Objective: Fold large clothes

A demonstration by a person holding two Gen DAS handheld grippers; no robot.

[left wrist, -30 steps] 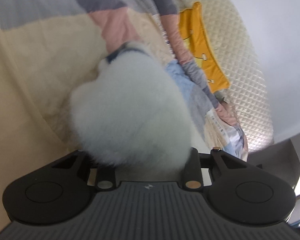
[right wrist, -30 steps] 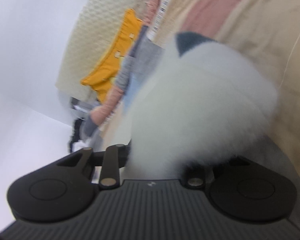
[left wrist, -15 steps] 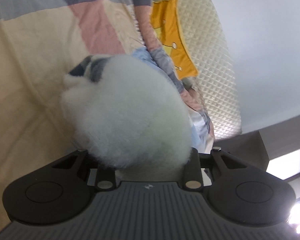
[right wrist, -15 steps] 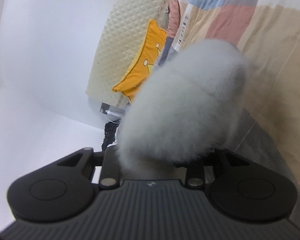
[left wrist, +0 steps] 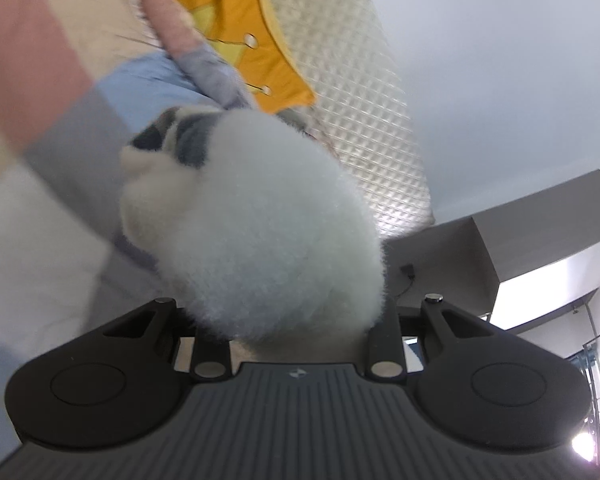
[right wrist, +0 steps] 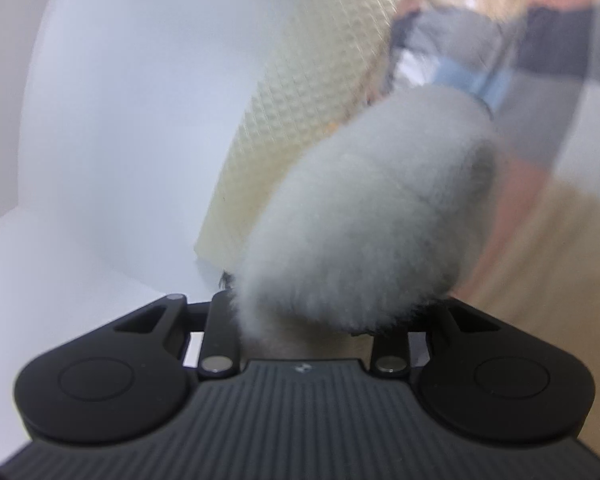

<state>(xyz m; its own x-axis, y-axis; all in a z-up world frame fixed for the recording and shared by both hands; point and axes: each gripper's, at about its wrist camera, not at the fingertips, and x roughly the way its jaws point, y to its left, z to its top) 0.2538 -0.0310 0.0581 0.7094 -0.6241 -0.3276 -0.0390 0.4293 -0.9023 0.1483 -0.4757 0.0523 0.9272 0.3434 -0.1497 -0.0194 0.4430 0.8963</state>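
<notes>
While each tool grips a thick bunch of the white fleece garment (left wrist: 260, 216), left tool (left wrist: 296, 328) and right tool (right wrist: 304, 320) alike, no fold is laid yet; the garment hangs lifted above the patchwork bed cover (left wrist: 40, 60). Judged from this, the work is early. Against the earlier views, both tools have risen and tipped up, showing more of the quilted headboard (left wrist: 364, 80) and wall.

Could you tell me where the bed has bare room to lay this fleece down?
The patchwork bedspread looks free left of the white fleece. Near the quilted headboard it is crowded: a yellow cushion and bunched bedding.
</notes>
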